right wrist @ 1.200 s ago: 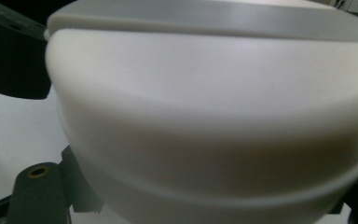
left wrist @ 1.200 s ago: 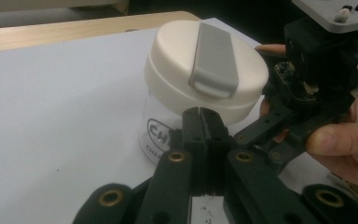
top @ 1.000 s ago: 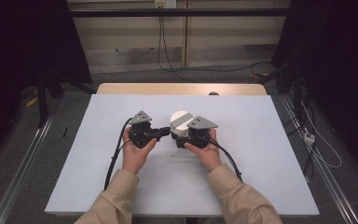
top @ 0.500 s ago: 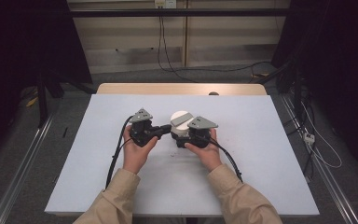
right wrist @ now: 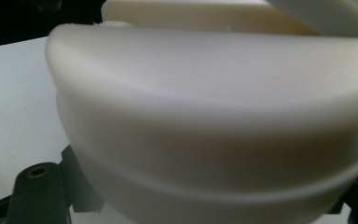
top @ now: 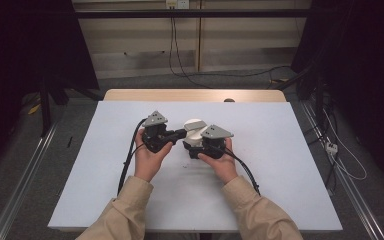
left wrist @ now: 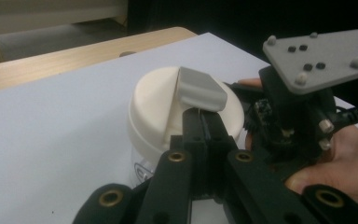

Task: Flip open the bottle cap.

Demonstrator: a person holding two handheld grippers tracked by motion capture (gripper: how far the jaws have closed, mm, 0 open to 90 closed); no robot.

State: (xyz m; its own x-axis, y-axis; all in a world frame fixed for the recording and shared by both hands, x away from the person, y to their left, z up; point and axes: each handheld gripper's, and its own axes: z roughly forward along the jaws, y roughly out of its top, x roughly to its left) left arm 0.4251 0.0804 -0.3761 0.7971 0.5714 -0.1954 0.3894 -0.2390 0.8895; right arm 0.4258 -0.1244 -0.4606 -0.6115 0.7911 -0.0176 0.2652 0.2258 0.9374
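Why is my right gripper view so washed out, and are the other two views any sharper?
Right gripper view: the cream lid sits so close to the lens that it blurs soft and pale. Left gripper view: the lid and its grey flip tab are fairly sharp under even light; the near black jaws are dark. High view: the white table is evenly lit, the surroundings fall into deep shadow.

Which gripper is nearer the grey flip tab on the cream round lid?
Left. The left gripper has its shut jaws right at the grey flip tab; the right gripper clamps the jar lower down.
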